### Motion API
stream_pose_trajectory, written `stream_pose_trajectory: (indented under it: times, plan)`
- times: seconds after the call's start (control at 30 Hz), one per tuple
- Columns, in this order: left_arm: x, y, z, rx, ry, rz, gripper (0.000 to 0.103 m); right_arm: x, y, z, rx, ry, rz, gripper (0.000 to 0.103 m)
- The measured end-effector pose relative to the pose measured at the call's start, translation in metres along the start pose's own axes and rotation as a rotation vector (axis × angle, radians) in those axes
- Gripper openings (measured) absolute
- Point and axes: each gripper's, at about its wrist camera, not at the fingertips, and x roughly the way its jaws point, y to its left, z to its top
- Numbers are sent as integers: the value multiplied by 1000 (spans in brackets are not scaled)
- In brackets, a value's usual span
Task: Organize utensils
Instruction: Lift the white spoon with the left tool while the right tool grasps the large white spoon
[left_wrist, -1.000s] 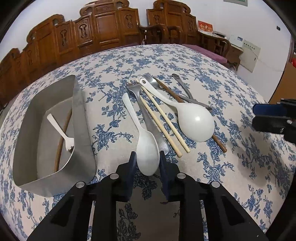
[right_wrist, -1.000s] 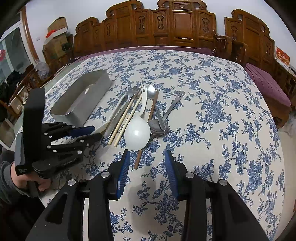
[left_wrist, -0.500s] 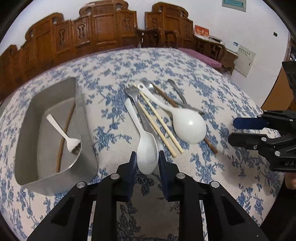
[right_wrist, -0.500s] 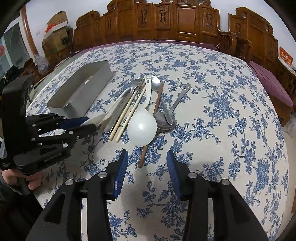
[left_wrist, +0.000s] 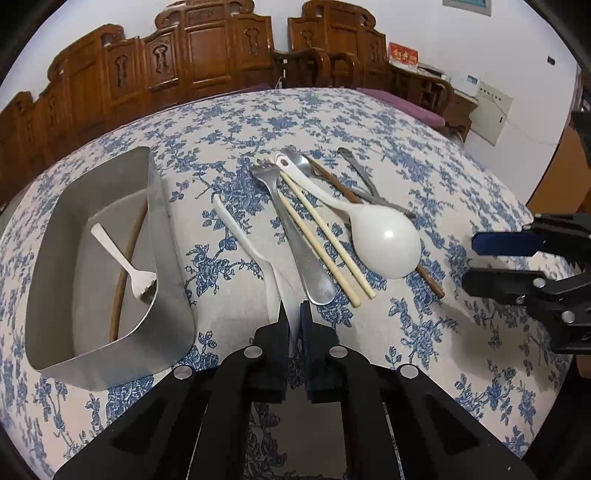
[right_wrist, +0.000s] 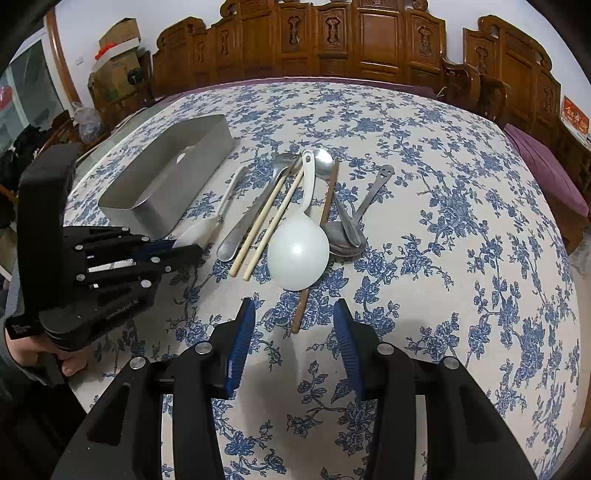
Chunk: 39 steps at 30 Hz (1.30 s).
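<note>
My left gripper (left_wrist: 295, 308) is shut on the bowl of a small white spoon (left_wrist: 240, 229), low over the flowered cloth; the spoon's handle points away toward the metal tray (left_wrist: 162, 221). The right wrist view shows the same grip, with the left gripper (right_wrist: 183, 248) at the spoon (right_wrist: 218, 218). A pile of utensils lies to the right: a large white ladle (left_wrist: 384, 243), two pale chopsticks (left_wrist: 325, 240), a metal spoon (left_wrist: 299, 240). My right gripper (right_wrist: 293, 325) stands open and empty above the near end of a brown chopstick (right_wrist: 301, 310).
The tray holds a small white fork (left_wrist: 122, 258) and a brown chopstick (left_wrist: 123, 273). More metal spoons (right_wrist: 343, 236) lie right of the ladle (right_wrist: 299, 254). Carved wooden chairs (right_wrist: 369, 40) ring the far side of the table. A hand (right_wrist: 33, 350) holds the left gripper's grip.
The left jaws have shut on the small white spoon's bowl, and its handle has swung left toward the tray. The right gripper stays about where it was.
</note>
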Motion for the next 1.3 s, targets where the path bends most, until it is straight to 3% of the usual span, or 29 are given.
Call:
stream_pose_trajectory:
  times: [0.33, 0.83, 1.0, 1.3]
  plan:
    - [-27, -2, 11, 6, -89, -37, 5, 21, -11, 14, 25, -2, 24, 46]
    - [-47, 4, 18, 5, -133, -46, 5, 60, -20, 35, 173, 31, 86, 48]
    - [-53, 7, 19, 4, -143, -40, 5, 57, -18, 39, 175, 31, 115, 40]
    - [-61, 17, 22, -12, -161, -24, 5, 41, 9, 50, 98, -6, 182, 13]
